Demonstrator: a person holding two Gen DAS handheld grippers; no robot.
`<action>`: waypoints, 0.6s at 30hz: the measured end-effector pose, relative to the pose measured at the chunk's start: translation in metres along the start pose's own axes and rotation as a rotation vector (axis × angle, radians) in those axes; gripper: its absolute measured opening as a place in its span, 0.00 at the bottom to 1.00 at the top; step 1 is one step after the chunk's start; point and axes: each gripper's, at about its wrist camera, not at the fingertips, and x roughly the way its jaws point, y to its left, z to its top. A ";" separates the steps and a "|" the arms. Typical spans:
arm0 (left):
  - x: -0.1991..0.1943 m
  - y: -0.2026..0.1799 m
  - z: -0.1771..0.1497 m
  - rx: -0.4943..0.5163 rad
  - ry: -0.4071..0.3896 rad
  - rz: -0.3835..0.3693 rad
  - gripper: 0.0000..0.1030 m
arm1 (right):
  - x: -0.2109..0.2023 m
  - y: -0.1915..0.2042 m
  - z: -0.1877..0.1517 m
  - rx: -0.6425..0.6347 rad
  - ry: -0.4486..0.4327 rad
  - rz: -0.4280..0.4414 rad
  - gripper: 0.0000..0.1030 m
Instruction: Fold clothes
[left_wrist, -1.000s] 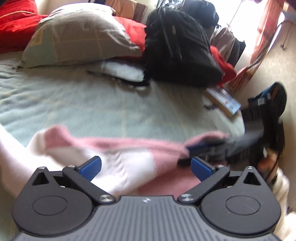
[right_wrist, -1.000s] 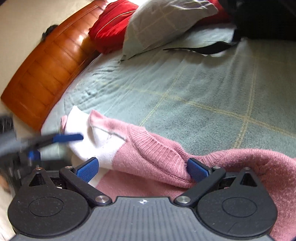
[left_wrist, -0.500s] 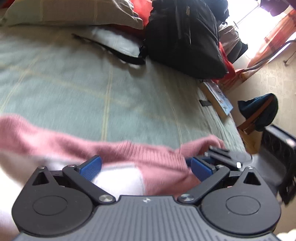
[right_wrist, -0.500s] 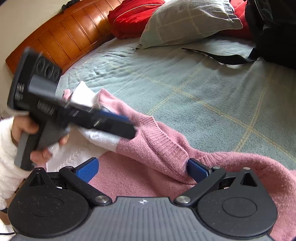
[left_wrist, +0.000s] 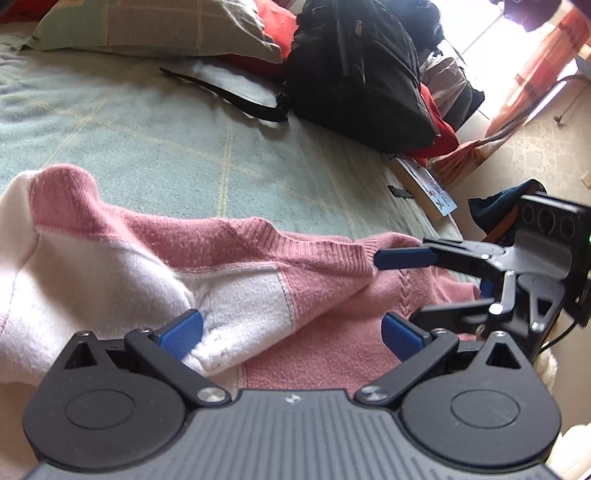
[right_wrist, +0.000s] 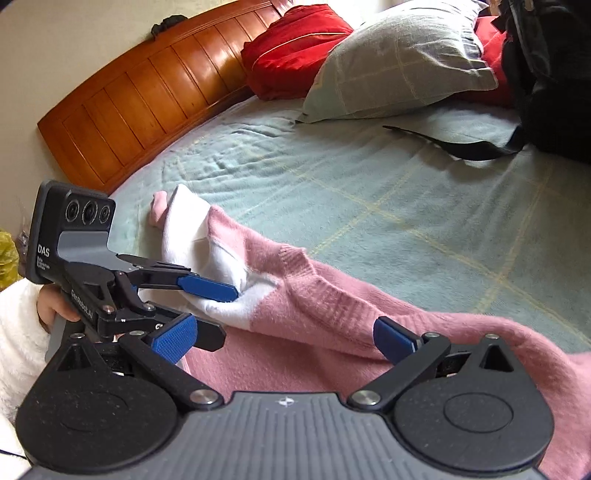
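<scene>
Right now your pink-and-white sweater (left_wrist: 236, 273) lies rumpled across the near edge of the bed (left_wrist: 155, 155), on the pale green checked blanket, with one sleeve end (right_wrist: 166, 206) trailing toward the wooden headboard (right_wrist: 140, 96).

Your left gripper (left_wrist: 291, 328) is spread wide, its blue pads standing apart over the white patch and the pink knit; nothing is pinched between them. In the right wrist view you can see that same gripper (right_wrist: 201, 310) from the side, one upper pad (right_wrist: 207, 288) resting against the white part of the sweater, your hand (right_wrist: 55, 310) in a fuzzy white sleeve wrapped around the handle.

Your right gripper (right_wrist: 288, 336) is also wide apart, with the pink fabric bunched up between and around its fingers but not clamped. From the left wrist view, one of its blue pads (left_wrist: 402, 257) touches the ribbed pink edge.

Farther back on the bed sit a grey-green pillow (right_wrist: 402, 62), a red cushion (right_wrist: 295, 48) and a black backpack (left_wrist: 354, 70) with a loose strap.
</scene>
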 end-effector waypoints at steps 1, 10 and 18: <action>-0.001 0.000 0.004 0.002 0.006 0.007 0.98 | 0.002 -0.001 0.000 0.004 -0.008 0.010 1.00; -0.017 0.013 0.069 0.068 -0.103 0.148 0.98 | 0.012 -0.008 -0.002 0.027 0.024 0.025 1.00; 0.011 0.065 0.088 -0.061 0.082 0.215 0.98 | 0.009 -0.010 -0.004 0.037 0.024 0.033 1.00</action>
